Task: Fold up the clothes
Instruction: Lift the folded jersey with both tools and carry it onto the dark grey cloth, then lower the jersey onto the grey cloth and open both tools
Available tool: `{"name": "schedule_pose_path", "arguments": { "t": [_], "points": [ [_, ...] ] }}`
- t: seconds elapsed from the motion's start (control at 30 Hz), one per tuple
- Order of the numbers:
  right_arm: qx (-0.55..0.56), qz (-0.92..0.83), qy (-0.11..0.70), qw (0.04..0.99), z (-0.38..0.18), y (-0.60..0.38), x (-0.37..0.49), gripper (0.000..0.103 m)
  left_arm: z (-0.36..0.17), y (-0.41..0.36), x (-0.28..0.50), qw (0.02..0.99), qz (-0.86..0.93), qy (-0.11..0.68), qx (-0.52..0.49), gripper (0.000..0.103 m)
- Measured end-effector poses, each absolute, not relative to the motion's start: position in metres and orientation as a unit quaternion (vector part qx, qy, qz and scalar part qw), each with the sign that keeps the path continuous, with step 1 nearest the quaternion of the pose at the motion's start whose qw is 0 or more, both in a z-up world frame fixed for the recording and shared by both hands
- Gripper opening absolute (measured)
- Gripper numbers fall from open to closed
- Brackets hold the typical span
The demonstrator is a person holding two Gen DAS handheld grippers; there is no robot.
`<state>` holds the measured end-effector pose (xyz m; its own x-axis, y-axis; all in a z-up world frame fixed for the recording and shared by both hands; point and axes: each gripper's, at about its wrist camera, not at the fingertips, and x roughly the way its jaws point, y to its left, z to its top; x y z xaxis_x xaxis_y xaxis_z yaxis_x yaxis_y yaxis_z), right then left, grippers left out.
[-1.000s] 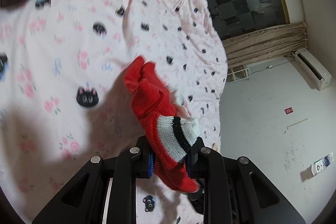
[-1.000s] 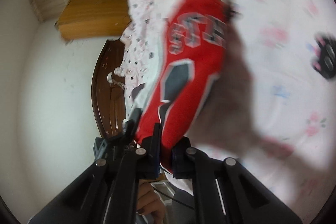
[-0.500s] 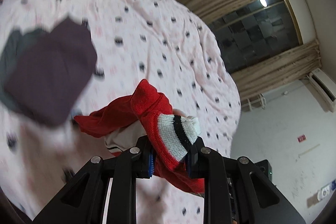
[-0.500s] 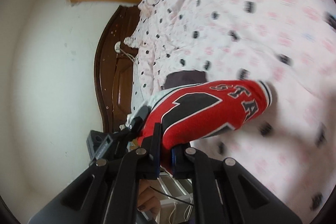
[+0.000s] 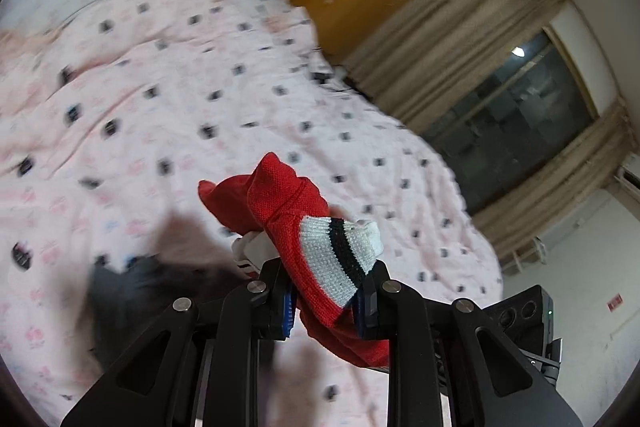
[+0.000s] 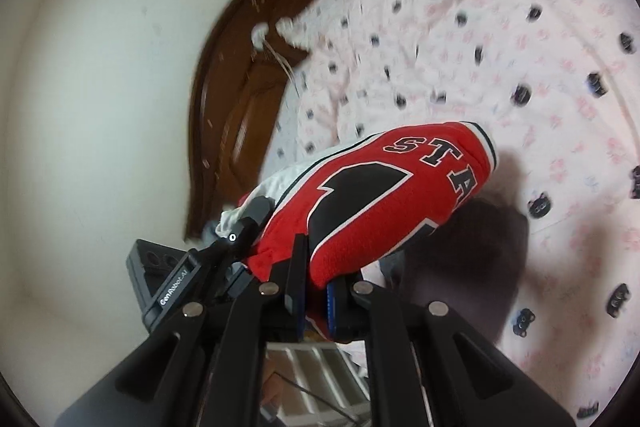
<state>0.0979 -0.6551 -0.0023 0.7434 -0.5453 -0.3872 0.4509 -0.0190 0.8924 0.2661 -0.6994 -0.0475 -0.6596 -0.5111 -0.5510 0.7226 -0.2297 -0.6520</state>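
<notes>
A red knit garment [image 5: 284, 203] with a white-and-black striped cuff [image 5: 340, 255] is pinched in my left gripper [image 5: 326, 303], which is shut on it. In the right wrist view the same red garment [image 6: 384, 195] shows black lettering and a large black number, bundled and held above the bed. My right gripper [image 6: 318, 303] is shut on its lower edge. The other gripper's body [image 6: 240, 239] sits at the garment's left end. A dark folded garment [image 5: 132, 283] lies blurred on the bed below it.
The bed has a pink patterned cover [image 5: 160, 75] with small dark prints. A brown wooden headboard [image 6: 236, 115] stands at the wall. Beige curtains [image 5: 460, 27] and a dark window [image 5: 516, 123] are on the right. A white rack [image 6: 316, 383] shows below my right gripper.
Both grippers have swung upward with the red garment still held; the headboard and wall came into view, and the dark folded garment shifted lower, close beneath the red one.
</notes>
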Motion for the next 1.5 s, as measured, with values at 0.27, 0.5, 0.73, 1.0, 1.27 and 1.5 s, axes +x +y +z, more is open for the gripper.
{"name": "schedule_pose_path", "arguments": {
  "t": [0.27, 0.5, 0.73, 1.0, 1.27, 1.5],
  "points": [
    [0.641, -0.329, 0.043, 0.692, -0.084, -0.629, 0.142, 0.008, -0.120, -0.643, 0.302, 0.420, -0.757, 0.486, 0.122, 0.019],
    [0.633, -0.339, 0.090, 0.690, -0.108, -0.604, 0.148, 0.008, -0.138, -0.609, 0.310, 0.422, -0.748, 0.498, 0.116, 0.019],
    [0.627, -0.362, 0.139, 0.676, -0.125, -0.596, 0.155, 0.012, -0.174, -0.600, 0.320, 0.417, -0.722, 0.539, 0.117, 0.025],
    [0.609, -0.394, 0.164, 0.669, -0.130, -0.585, 0.158, 0.017, -0.195, -0.581, 0.346, 0.418, -0.703, 0.568, 0.091, 0.054],
    [0.568, -0.451, 0.161, 0.669, -0.100, -0.562, 0.137, 0.062, -0.186, -0.557, 0.362, 0.461, -0.708, 0.521, 0.121, 0.054],
    [0.482, -0.488, 0.200, 0.699, -0.065, -0.518, 0.143, 0.062, -0.144, -0.522, 0.363, 0.503, -0.741, 0.424, 0.135, 0.054]
  ]
}}
